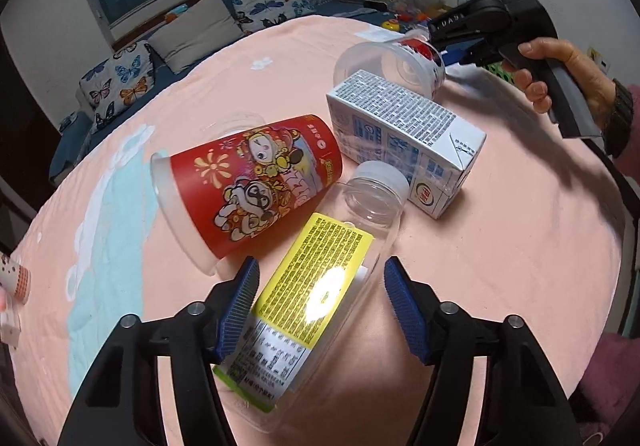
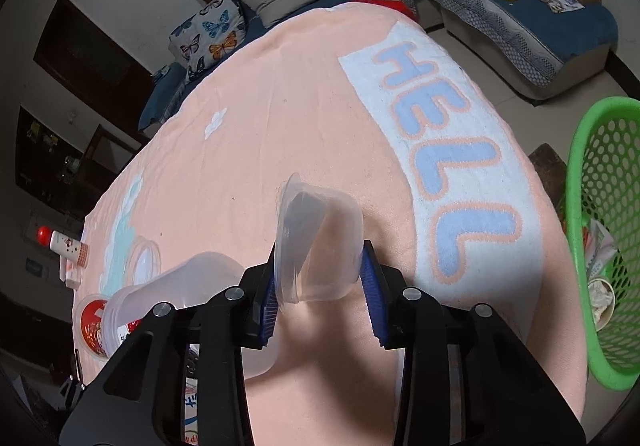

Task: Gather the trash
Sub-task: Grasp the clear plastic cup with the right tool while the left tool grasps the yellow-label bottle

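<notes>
A clear plastic bottle (image 1: pixel 320 270) with a yellow label and white cap lies on the pink cloth between the blue pads of my left gripper (image 1: pixel 324 306). The left pad is against the label, the right pad stands off the bottle, so the gripper is open around it. Just beyond lie a red printed cup (image 1: pixel 256 182) on its side, a white and blue carton (image 1: pixel 400 130) and a clear cup (image 1: pixel 392 62). My right gripper (image 2: pixel 320 302) is shut on a small clear plastic tub (image 2: pixel 320 238), held on its side above the cloth.
A green mesh basket (image 2: pixel 600 206) with crumpled paper inside stands off the table's right edge. A hand (image 1: pixel 560 58) holds the other gripper past the carton. A small red-capped bottle (image 2: pixel 64 242) sits at the far left edge. Sofas with cushions lie beyond the table.
</notes>
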Action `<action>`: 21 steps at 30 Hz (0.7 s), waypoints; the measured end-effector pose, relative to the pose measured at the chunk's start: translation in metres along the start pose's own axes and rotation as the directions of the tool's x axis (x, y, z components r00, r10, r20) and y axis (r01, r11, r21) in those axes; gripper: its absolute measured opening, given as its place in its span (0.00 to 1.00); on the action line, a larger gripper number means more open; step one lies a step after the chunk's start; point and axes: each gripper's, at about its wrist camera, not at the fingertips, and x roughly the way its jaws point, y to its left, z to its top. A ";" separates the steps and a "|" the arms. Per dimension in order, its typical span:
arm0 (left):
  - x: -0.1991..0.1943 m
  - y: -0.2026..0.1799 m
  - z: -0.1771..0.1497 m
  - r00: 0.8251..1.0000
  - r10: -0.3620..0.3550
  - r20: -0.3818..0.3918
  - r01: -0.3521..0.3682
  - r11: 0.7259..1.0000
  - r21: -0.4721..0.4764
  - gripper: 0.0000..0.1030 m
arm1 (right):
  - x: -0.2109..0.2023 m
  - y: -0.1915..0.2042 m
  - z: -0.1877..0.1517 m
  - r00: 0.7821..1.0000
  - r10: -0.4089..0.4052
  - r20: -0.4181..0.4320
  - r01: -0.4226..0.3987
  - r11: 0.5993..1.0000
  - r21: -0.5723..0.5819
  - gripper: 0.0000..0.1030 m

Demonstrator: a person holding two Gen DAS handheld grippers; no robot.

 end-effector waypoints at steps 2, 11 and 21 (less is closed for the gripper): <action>0.002 0.000 0.001 1.000 -0.002 -0.005 0.002 1.000 0.010 0.58 | -0.004 0.001 -0.001 1.000 0.000 0.007 0.000 1.000 -0.011 0.37; 0.016 -0.005 0.011 0.999 -0.003 -0.041 0.005 0.998 0.057 0.59 | -0.030 -0.002 -0.011 0.999 0.006 0.040 -0.003 0.997 -0.073 0.36; 0.014 -0.012 0.009 1.000 -0.006 -0.023 0.007 0.998 0.058 0.48 | -0.067 -0.030 -0.024 0.997 -0.023 0.076 0.030 0.996 -0.088 0.36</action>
